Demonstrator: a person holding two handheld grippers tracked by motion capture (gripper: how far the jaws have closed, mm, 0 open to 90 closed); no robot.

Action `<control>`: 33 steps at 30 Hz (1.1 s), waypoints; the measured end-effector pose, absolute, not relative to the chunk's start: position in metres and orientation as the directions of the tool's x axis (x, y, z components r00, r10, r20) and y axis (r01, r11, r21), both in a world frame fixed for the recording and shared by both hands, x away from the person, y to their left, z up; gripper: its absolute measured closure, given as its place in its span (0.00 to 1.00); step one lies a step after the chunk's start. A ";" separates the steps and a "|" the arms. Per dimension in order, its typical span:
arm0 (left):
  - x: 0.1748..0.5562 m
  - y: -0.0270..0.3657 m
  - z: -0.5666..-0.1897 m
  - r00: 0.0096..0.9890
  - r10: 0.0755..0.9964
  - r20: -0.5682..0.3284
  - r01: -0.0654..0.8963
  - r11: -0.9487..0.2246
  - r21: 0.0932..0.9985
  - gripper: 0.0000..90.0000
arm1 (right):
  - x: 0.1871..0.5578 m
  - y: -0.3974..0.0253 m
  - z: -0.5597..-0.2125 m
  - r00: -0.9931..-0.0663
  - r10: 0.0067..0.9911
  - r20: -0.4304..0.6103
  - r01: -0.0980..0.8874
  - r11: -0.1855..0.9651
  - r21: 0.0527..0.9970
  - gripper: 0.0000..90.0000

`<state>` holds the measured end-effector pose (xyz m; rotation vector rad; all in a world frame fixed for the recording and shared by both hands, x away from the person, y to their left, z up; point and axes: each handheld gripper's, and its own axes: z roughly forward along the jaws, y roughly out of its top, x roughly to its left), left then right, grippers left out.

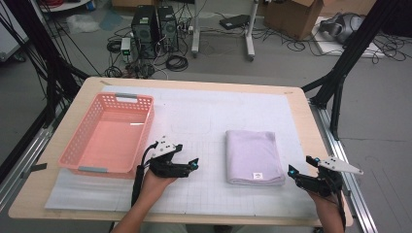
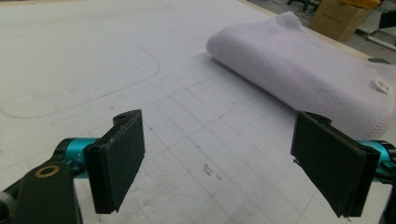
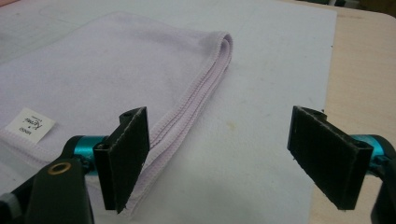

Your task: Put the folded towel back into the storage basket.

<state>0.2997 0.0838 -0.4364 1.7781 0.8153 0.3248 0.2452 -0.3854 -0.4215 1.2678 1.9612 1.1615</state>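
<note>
Towel (image 1: 254, 157) label (image 3: 30, 123) shows beside spread right tongs (image 3: 219, 161); basket (image 1: 109, 134) sits overhead.

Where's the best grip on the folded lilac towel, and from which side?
Probably the towel's two near corners, one per gripper. The left gripper and right gripper flank it, both open. Its right edge shows stacked loose hems, so there the right jaws should close over every layer from the side. The left edge is a rounded fold, easy to pinch low from the left.
</note>
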 end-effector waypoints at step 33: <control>0.345 -0.017 -0.432 0.758 0.576 -0.306 0.524 -0.257 0.812 0.23 | 0.247 -0.385 -0.421 -0.425 0.904 0.031 0.453 0.183 0.873 0.22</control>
